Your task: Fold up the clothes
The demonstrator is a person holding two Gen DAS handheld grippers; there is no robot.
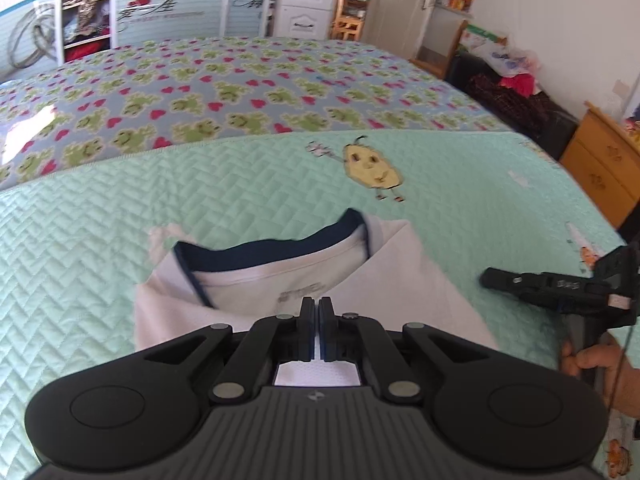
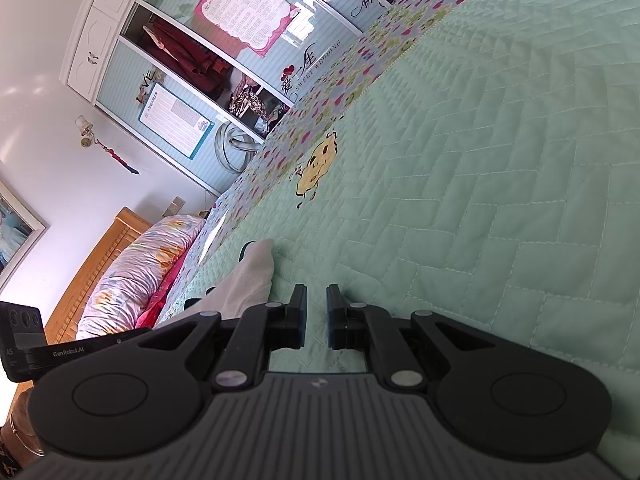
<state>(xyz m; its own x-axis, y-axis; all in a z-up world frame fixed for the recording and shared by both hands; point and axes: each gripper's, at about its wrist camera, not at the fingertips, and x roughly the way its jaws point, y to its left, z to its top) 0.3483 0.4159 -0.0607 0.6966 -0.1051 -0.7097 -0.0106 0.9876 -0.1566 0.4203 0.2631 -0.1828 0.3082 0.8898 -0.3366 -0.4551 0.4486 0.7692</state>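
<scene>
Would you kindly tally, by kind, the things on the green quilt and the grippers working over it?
Shirts: 1, a white shirt with a navy collar, lying on the green quilt.
Grippers: 2, the left gripper and the right gripper.
Total: 3

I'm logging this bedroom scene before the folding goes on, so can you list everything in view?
shirt: one, white with navy collar, lying on the green quilt
green quilt: one, mint, covering the near bed
frog-and-heart sheet: one, blue with green and red, beyond the quilt
wardrobe: one, white and pale blue, against the far wall
white drawers: one unit, beside the door
wooden cabinet: one, tan, at the bed's right
pillow: one, floral, by the headboard
left claw: black, shut on the shirt
right claw: black, nearly closed, nothing between its fingers
hand: one, holding the right claw's handle
</scene>
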